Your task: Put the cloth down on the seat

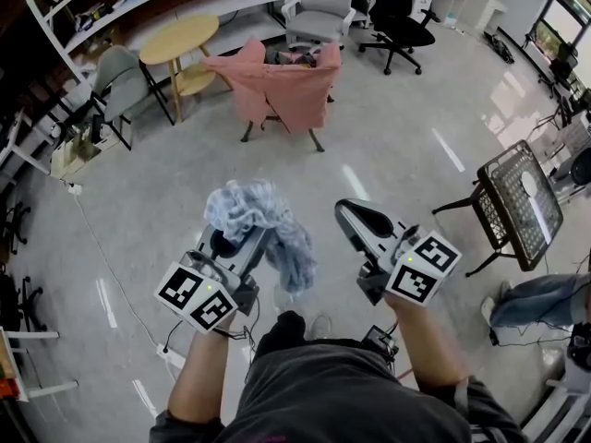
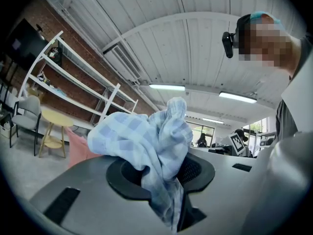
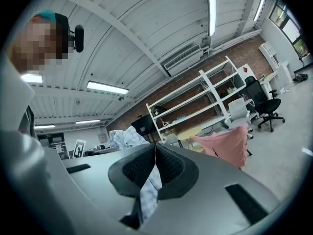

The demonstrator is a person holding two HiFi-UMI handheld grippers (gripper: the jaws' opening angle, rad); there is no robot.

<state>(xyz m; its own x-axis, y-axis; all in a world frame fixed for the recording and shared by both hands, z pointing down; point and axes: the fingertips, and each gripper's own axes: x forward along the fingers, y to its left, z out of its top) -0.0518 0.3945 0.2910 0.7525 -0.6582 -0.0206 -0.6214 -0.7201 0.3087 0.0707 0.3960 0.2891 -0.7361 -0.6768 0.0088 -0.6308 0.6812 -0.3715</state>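
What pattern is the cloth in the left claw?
The cloth is pale blue-and-white check; left gripper view shows it best.

The cloth (image 1: 261, 218) sat in the left gripper (image 1: 249, 244). A bit of it seemed caught in the right gripper (image 1: 351, 212), just beside. The seat (image 1: 277, 95) stood far ahead, with a table (image 1: 180, 37) on its left.

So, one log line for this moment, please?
left gripper: shut on cloth | right gripper: shut on cloth | pink-draped chair: ahead, cloth not placed
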